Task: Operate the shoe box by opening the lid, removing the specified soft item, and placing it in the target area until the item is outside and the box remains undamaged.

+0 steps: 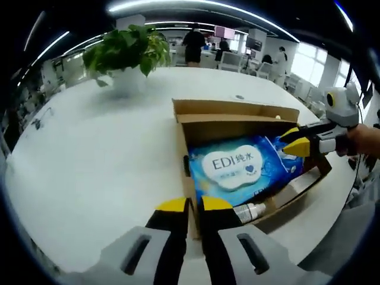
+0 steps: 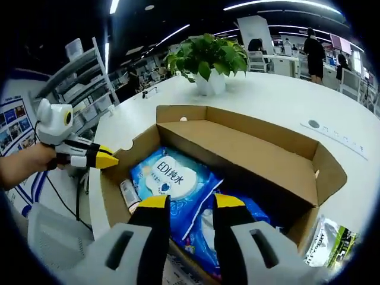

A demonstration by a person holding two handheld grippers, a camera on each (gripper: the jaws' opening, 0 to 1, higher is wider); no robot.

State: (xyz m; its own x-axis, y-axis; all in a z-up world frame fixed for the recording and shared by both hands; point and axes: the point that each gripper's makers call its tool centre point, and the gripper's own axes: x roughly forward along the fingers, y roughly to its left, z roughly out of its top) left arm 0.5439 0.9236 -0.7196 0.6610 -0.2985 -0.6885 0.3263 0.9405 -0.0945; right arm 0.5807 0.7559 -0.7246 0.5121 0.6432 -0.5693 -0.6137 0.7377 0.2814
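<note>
The brown shoe box (image 1: 237, 113) (image 2: 237, 148) stands open on the white table, its lid folded back. Inside lies a blue soft wipes pack (image 1: 237, 169) (image 2: 169, 175) with a white label. My right gripper (image 2: 191, 202) has the pack's crumpled end between its half-closed jaws; in the left gripper view this gripper (image 1: 295, 141) comes in from the right at the pack's corner. My left gripper (image 1: 195, 205) is shut at the box's side wall, pinching its top edge. It also reaches that wall from the left in the right gripper view (image 2: 111, 159).
A small white bottle (image 1: 249, 211) (image 2: 127, 193) lies in the box beside the pack. A potted plant (image 1: 127, 56) (image 2: 211, 62) stands behind the box. A green and white packet (image 2: 329, 243) lies on the table by the box's corner. People stand far back.
</note>
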